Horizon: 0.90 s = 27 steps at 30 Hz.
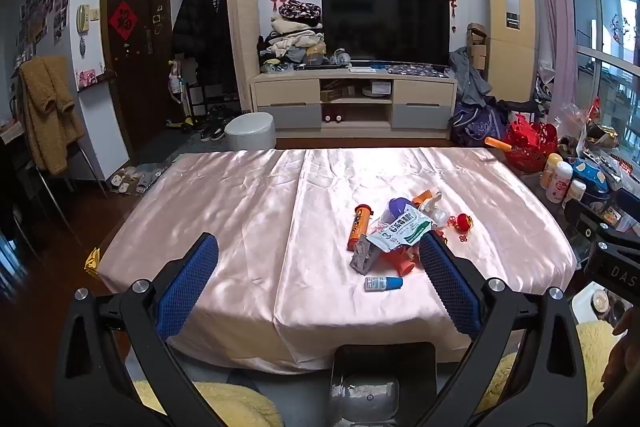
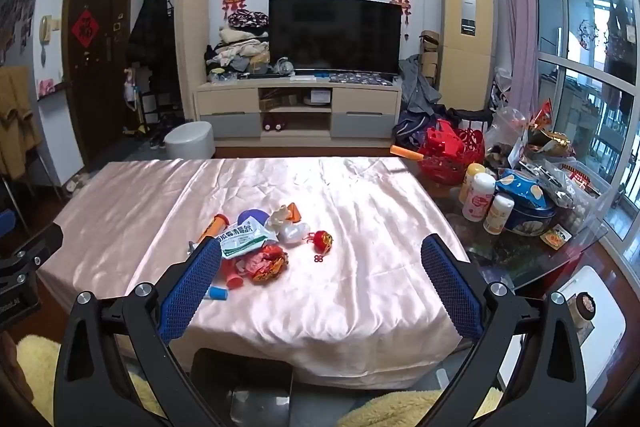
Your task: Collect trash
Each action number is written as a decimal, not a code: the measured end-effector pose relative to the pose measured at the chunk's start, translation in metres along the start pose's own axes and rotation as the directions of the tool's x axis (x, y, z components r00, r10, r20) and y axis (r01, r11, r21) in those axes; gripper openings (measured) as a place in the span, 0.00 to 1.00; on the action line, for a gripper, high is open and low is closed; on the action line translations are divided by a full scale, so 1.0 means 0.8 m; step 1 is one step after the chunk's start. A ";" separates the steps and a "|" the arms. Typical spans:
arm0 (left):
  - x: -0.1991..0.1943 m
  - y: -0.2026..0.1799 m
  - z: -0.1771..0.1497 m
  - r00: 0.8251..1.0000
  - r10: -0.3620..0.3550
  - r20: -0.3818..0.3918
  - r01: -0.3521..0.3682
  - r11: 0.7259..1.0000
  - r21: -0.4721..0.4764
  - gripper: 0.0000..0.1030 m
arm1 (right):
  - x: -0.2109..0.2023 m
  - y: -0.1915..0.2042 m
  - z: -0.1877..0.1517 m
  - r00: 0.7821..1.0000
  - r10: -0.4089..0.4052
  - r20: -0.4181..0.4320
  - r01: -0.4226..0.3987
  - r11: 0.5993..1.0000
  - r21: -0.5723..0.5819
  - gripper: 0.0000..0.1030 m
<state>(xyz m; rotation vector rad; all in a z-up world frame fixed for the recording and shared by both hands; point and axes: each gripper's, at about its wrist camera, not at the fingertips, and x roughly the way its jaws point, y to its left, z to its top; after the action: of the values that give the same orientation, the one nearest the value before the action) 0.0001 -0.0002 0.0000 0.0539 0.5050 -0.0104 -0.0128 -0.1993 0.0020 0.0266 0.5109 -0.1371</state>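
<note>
A pile of trash lies on the pink satin tablecloth (image 1: pixel 240 195) (image 2: pixel 360 195): an orange tube (image 1: pixel 359 227) (image 2: pixel 214 225), a white-green packet (image 1: pixel 402 231) (image 2: pixel 244 237), a grey wrapper (image 1: pixel 364 255), a small blue-capped bottle (image 1: pixel 382 283) (image 2: pixel 218 293), a red crumpled wrapper (image 2: pixel 268 263), and a red ornament (image 1: pixel 462 221) (image 2: pixel 322 241). My left gripper (image 1: pixel 318 247) is open and empty, above the near table edge, left of the pile. My right gripper (image 2: pixel 320 253) is open and empty, with its left finger beside the pile.
Bottles (image 2: pixel 478 201), a blue tin (image 2: pixel 528 215), snack bags and a red basket (image 2: pixel 450 155) crowd the glass table at the right. A white stool (image 2: pixel 190 145) and a TV cabinet (image 2: pixel 298 111) stand beyond. Yellow fleece lies below the grippers.
</note>
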 end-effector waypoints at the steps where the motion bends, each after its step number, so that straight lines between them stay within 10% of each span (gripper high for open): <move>1: 0.000 0.000 0.000 1.000 0.001 -0.003 -0.001 1.000 0.002 0.92 | 0.000 0.001 0.000 1.000 -0.007 -0.005 0.007 1.000 -0.009 0.97; 27: -0.003 -0.002 -0.001 1.000 -0.019 -0.010 0.019 1.000 0.003 0.92 | 0.006 0.001 -0.003 1.000 0.011 -0.012 -0.011 1.000 0.004 0.97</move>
<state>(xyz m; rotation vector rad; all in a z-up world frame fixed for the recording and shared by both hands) -0.0024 -0.0018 -0.0001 0.0519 0.5156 -0.0297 -0.0101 -0.1986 -0.0025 0.0340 0.5226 -0.1268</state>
